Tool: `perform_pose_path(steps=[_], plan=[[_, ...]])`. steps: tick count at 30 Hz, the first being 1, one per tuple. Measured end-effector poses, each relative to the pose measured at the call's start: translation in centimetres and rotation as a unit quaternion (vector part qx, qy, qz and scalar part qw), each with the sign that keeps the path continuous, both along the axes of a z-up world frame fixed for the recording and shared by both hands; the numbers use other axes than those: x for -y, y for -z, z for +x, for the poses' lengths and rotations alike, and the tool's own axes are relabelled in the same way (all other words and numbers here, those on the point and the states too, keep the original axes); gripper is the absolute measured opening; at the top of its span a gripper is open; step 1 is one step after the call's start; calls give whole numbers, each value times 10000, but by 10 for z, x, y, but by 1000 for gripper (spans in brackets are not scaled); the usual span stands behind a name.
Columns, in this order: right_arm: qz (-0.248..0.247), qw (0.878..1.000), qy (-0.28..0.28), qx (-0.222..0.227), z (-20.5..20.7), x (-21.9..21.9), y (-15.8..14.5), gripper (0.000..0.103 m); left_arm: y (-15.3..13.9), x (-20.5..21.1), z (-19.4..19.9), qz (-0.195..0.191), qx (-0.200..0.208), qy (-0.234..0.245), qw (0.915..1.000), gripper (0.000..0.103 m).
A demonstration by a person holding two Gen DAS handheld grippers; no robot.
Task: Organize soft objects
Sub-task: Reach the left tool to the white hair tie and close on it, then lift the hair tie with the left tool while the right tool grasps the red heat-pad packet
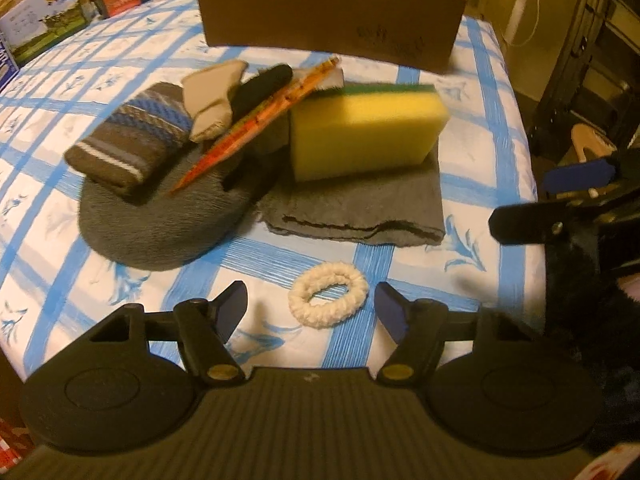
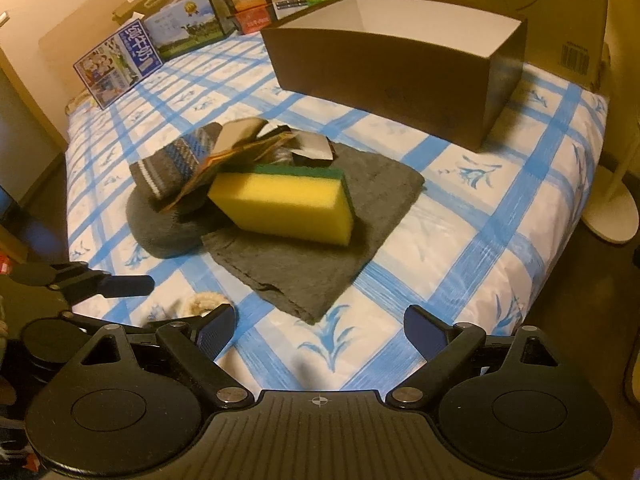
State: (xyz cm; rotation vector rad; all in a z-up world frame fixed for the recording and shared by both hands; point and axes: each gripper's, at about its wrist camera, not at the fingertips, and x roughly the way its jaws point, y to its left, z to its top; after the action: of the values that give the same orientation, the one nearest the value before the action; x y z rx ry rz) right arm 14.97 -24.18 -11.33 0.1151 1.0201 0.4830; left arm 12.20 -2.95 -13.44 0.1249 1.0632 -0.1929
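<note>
Cream braided fabric ring (image 1: 328, 294) lay on the blue-checked cloth (image 1: 416, 276), between the left gripper's (image 1: 312, 312) spread jaws, untouched.
Right gripper (image 2: 320, 330) hung spread before the grey folded towel (image 2: 320, 256) bearing a yellow sponge (image 2: 284, 204).

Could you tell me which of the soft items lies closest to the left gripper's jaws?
The white braided hair tie: it lies alone on the tablecloth, in front of the open left gripper, apart from the pile.
</note>
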Motion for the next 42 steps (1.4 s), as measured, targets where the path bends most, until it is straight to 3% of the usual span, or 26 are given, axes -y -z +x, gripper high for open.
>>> perform_pose_path(steps=[5, 8, 14, 19, 25, 37, 42], plan=[[-4, 9999, 58, -96, 5, 2, 4, 92, 12, 5, 8, 25, -100, 108, 9999, 66], [-24, 9999, 85, -136, 8, 2, 6, 92, 18, 7, 12, 38, -174, 158, 9997, 60], [-44, 9997, 91, -207, 11, 1, 10, 92, 24, 7, 14, 33, -187, 180, 9997, 45], [-27, 9998, 30, -203, 12, -2, 10, 92, 22, 2, 12, -47, -106, 180, 9998, 20], [89, 9999, -70, -90, 14, -10, 3, 91, 11, -16, 4, -76, -4, -70, 9999, 18], [716, 9965, -77, 420, 60, -32, -37, 83, -51, -83, 5, 47, 615, -1048, 9926, 18], [834, 9962, -95, 242, 88, -50, -34, 72, -58, -96, 23, 94, 731, -1236, 9896, 18]])
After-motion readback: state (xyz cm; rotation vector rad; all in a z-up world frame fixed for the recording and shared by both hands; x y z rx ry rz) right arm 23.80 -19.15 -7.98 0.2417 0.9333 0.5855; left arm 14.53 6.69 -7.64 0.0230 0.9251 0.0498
